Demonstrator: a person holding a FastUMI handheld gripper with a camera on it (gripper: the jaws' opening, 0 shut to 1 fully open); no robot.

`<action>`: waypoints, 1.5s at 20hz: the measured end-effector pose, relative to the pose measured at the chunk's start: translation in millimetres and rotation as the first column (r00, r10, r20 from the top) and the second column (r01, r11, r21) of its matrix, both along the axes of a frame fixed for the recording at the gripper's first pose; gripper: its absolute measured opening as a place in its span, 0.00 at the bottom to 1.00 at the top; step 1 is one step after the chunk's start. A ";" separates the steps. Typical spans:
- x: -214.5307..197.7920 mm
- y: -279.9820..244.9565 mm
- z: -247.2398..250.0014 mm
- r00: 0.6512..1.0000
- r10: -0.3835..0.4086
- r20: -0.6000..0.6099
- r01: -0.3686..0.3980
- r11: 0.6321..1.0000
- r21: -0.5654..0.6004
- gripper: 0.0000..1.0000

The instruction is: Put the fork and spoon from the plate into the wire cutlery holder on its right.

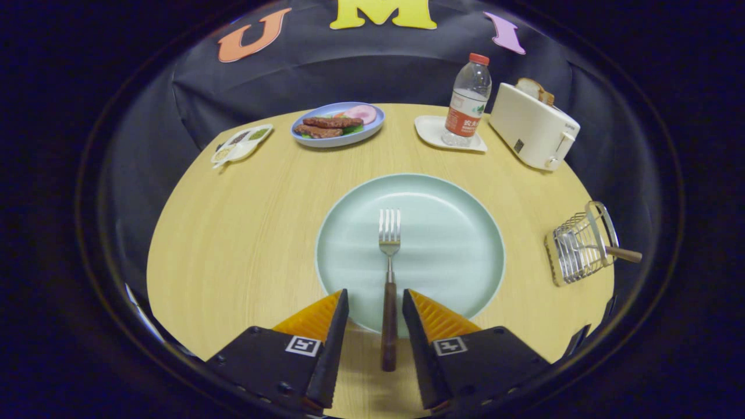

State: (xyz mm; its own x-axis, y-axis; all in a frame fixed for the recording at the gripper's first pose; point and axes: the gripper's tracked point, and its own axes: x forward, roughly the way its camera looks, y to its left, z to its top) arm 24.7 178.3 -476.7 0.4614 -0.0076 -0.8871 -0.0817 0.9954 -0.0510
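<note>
The fork [389, 273] lay lengthwise on the plate [454, 244], tines pointing away, its wooden handle between the spread, untouching fingers of the hand-held gripper [375, 302].

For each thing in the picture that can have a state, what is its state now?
gripper: open, fingers either side of the fork handle, not pressing.
fork: lying flat, tines on the plate, handle past its rim.
plate: holds the fork.
wire cutlery holder: holds one wooden-handled utensil.
water bottle: upright, capped.
toaster: bread sticking up.
blue plate: food on it.
</note>
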 end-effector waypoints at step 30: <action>-6.6 -129.0 128.3 0.995 0.079 0.065 -0.084 0.993 0.079 0.01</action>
State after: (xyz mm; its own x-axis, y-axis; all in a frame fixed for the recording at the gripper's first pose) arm 18.2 49.4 -348.3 0.5110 0.1035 -0.8533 -0.1624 0.9865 0.0224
